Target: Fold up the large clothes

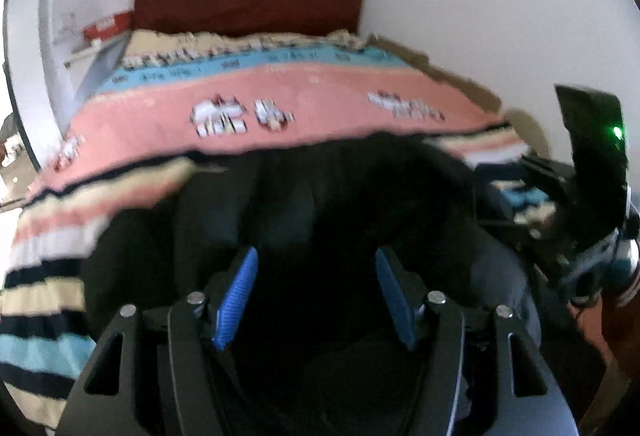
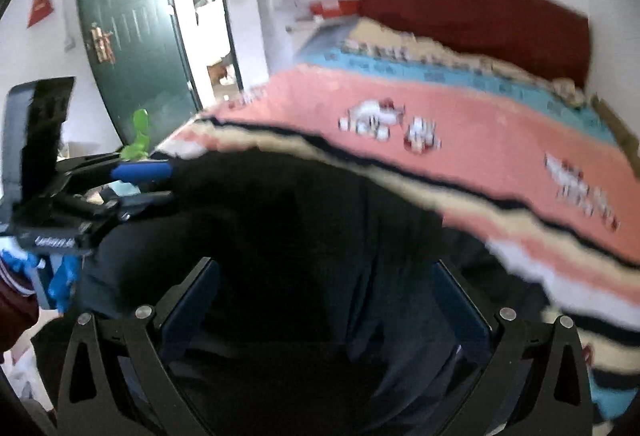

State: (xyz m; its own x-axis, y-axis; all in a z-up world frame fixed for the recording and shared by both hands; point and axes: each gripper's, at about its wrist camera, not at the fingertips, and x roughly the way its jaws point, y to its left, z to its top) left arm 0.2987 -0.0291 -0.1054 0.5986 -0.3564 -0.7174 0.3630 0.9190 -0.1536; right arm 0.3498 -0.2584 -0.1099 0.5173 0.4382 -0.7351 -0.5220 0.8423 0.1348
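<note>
Left gripper has its blue pads spread wide, with the dark garment bunched under and between them, no squeeze that I can make out. Right gripper looks wide too, over the same garment on the striped bedspread. Pretty blurry.

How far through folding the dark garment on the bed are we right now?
Early. Done: the dark garment lies on the striped bedspread. In hand: nothing clearly; left gripper and right gripper stand open above it, frames blurred. Left: no neat fold shows, so apparently all the folding.
</note>
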